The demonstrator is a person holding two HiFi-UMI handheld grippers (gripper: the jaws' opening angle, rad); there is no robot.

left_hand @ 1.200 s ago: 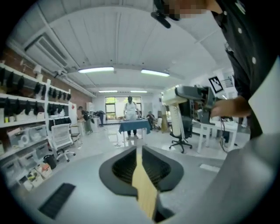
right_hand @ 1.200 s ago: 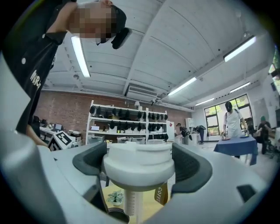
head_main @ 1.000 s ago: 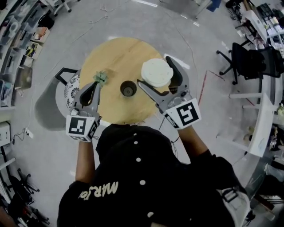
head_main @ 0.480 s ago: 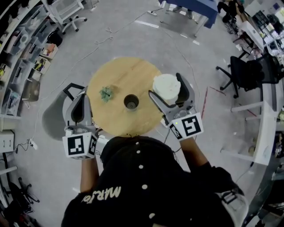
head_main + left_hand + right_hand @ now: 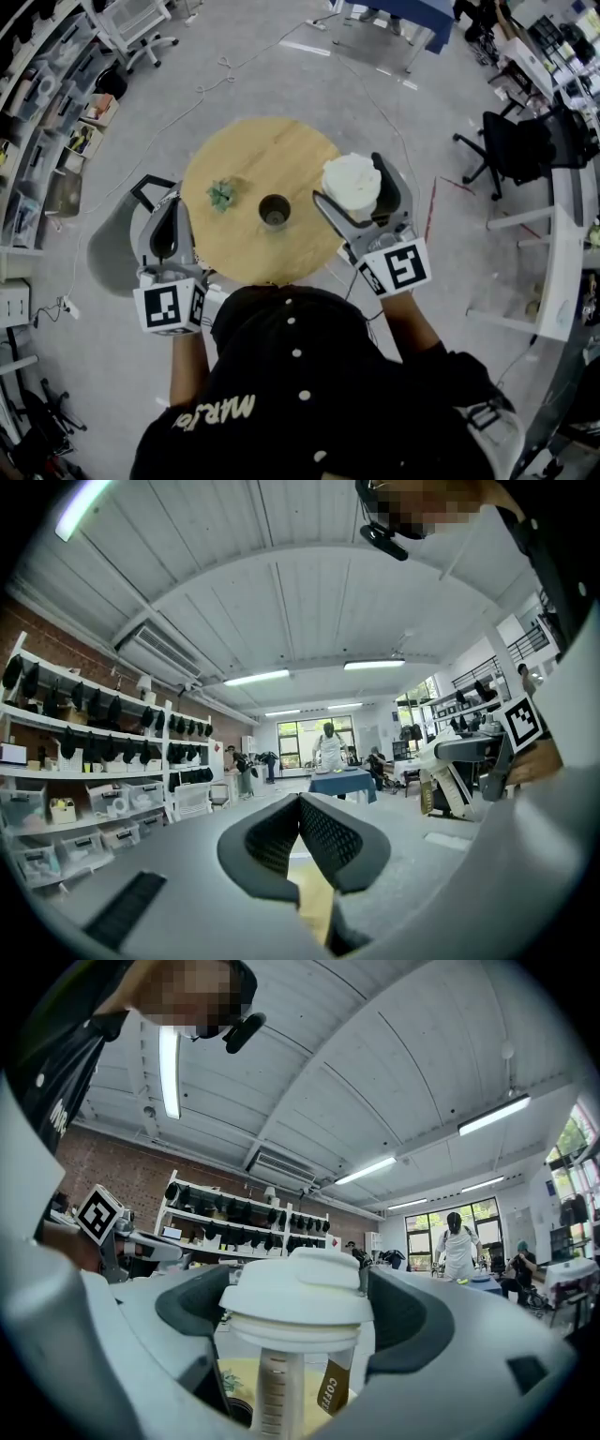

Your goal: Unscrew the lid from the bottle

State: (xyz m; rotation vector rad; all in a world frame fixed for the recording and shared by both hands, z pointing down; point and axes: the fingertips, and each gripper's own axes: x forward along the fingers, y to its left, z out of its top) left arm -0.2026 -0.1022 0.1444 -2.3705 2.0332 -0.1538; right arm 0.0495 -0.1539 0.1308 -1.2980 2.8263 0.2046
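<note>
White-lidded bottle clamped upright for unscrewing by fingers of right gripper; left gripper fingers pressed together, empty, beside desk.

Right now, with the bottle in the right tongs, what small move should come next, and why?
Probably open the left tongs and bring them across to the bottle. Its white lid is still on, the right tongs are closed around it at lid height, and the left ones are shut and empty beside the round table's left edge.
</note>
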